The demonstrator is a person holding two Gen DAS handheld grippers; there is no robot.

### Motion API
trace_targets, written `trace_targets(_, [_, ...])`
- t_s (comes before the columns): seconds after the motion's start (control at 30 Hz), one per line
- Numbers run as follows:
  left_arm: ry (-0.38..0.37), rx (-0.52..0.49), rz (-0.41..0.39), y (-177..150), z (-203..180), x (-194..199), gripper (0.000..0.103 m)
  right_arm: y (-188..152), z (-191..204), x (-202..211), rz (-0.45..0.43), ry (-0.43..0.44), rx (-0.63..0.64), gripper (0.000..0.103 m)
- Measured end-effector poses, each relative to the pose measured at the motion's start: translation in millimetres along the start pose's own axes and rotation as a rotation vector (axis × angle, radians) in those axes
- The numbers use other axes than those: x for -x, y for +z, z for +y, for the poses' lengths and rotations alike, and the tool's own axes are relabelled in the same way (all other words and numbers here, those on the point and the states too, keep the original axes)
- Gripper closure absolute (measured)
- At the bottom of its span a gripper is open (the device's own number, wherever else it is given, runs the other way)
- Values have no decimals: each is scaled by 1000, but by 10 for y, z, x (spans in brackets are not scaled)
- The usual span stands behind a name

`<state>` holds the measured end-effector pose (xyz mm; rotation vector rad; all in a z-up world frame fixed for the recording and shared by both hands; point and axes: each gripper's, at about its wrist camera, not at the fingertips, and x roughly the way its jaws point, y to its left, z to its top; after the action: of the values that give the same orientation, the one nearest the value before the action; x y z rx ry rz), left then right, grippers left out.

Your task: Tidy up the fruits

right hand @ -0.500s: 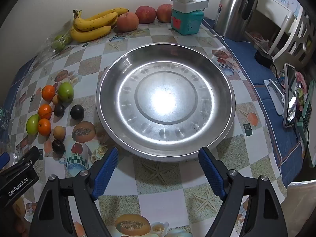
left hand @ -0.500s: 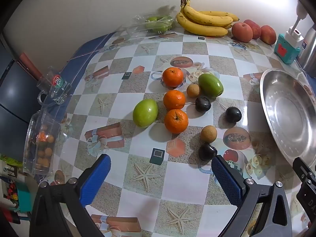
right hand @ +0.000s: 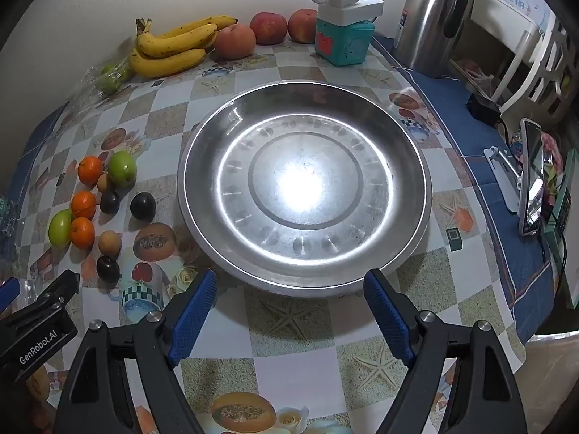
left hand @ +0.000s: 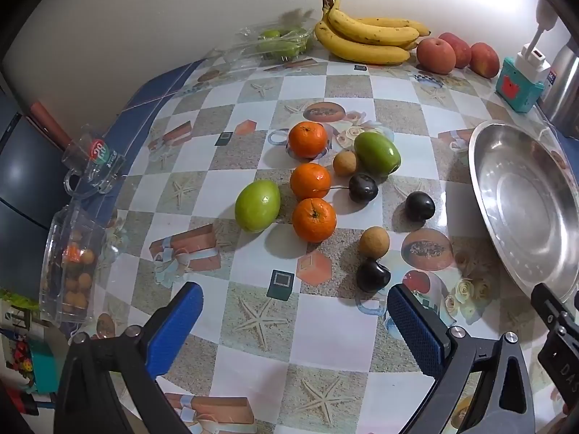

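Note:
A cluster of small fruit lies on the patterned tablecloth: three oranges, two green fruits, two tan longans and three dark plums. My left gripper hovers open just in front of them, nothing between its blue pads. An empty steel plate sits to the right of the fruit. In front of its near rim my right gripper stands open and empty. The same fruit cluster shows at the left of the right wrist view.
Bananas and three peaches lie along the back wall beside a bag of green fruit. A teal box with a white plug and a steel thermos stand back right. Clear containers sit at the table's left edge, a phone at the right.

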<state>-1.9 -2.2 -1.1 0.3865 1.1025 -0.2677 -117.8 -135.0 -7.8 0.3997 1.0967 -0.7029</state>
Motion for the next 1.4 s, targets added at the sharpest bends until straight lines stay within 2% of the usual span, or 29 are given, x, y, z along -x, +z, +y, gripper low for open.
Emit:
trace_targets(0.83, [4,13,-2,7,30,3,0,12,65,89,-34,7,33,19])
trace_targets(1.4, [-23,6,-32,16,12,68,0,5,77,38,-17,1,35,19])
